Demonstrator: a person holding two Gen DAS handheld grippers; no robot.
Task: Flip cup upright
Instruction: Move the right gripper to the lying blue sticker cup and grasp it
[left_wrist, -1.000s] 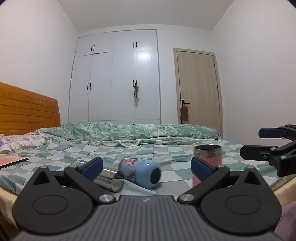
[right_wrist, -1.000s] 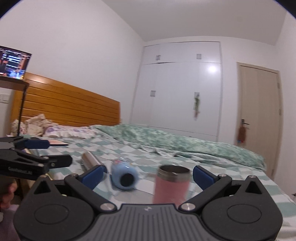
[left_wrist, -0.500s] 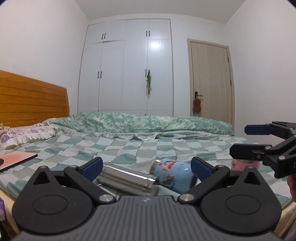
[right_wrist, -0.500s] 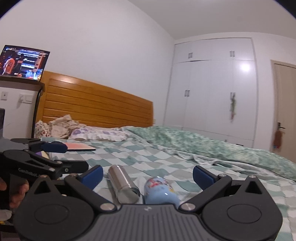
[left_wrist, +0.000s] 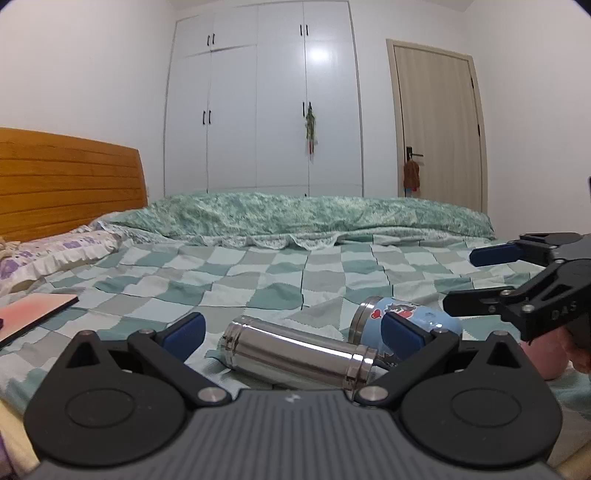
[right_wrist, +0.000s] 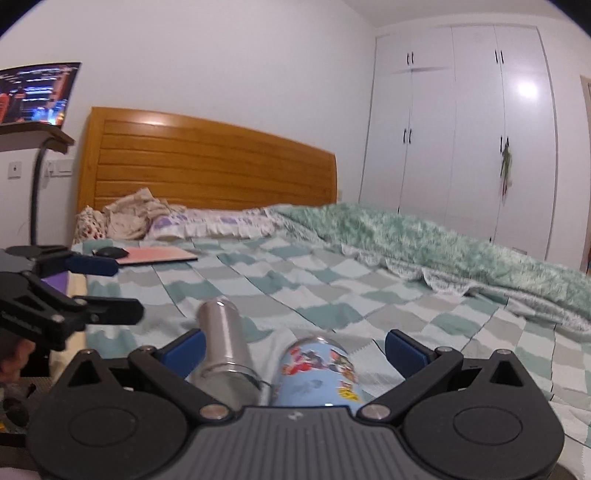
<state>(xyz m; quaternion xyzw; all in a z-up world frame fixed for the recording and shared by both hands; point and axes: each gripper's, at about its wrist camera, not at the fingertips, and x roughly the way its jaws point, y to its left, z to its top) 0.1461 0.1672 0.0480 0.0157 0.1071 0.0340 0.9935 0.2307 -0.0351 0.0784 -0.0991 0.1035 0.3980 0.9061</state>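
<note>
Right wrist view: blue cartoon-printed cup (right_wrist: 317, 373) lying on its side on checkered bedspread (right_wrist: 332, 288), touching steel cup (right_wrist: 225, 350), likewise toppled. Two fallen cups counted. Right gripper (right_wrist: 295, 350) spread wide around both; left gripper (left_wrist: 291, 332) wide too, gripping nothing.

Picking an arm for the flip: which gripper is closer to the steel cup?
Left. The left gripper frames the steel cup between open fingers; the right gripper is centred more over the blue cup.
</note>
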